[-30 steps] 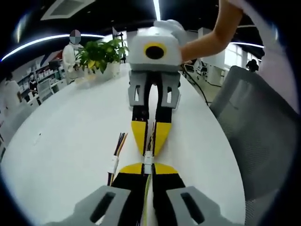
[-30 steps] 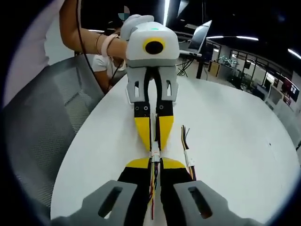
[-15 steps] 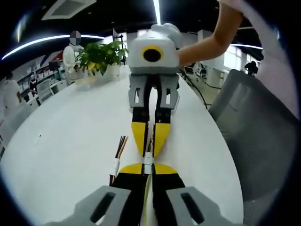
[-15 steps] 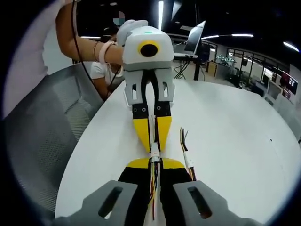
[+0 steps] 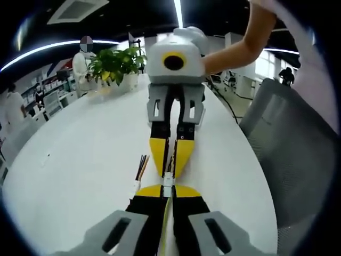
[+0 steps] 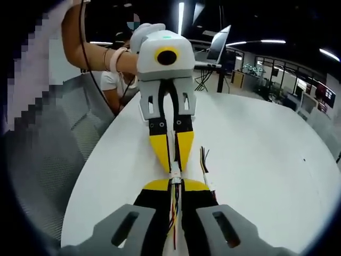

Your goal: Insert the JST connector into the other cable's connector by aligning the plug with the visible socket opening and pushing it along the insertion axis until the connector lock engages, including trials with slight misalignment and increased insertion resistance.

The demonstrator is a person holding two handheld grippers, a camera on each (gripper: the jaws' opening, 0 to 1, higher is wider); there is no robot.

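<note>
White tabletop [image 5: 80,154] runs wide under both grippers, in an open office with strip lights overhead. In the left gripper view, the left gripper [image 5: 168,193] has its yellow-tipped jaws pressed together on a small white JST connector [image 5: 168,181], with coloured wires trailing back between the black jaw bodies. Nose to nose with it, the right gripper [image 5: 169,165] comes in from the far side, its yellow jaws likewise closed on the other cable's wires right at the white housing, so the two tips nearly touch at the connector. Whether plug and socket are fully seated cannot be told. In the right gripper view the same meeting shows: the right gripper [image 6: 176,186] pinches red and yellow wires behind the white connector [image 6: 175,175], and the left gripper [image 6: 171,157] faces it. Just beside the jaws lies a spare cable [image 5: 139,173] flat on the table, a white housing with a fan of multicoloured wires; it also shows at [image 6: 205,168]. Farther out stand a potted plant [image 5: 114,64], a grey mesh chair [image 5: 287,154] and an open laptop [image 6: 224,45].
</note>
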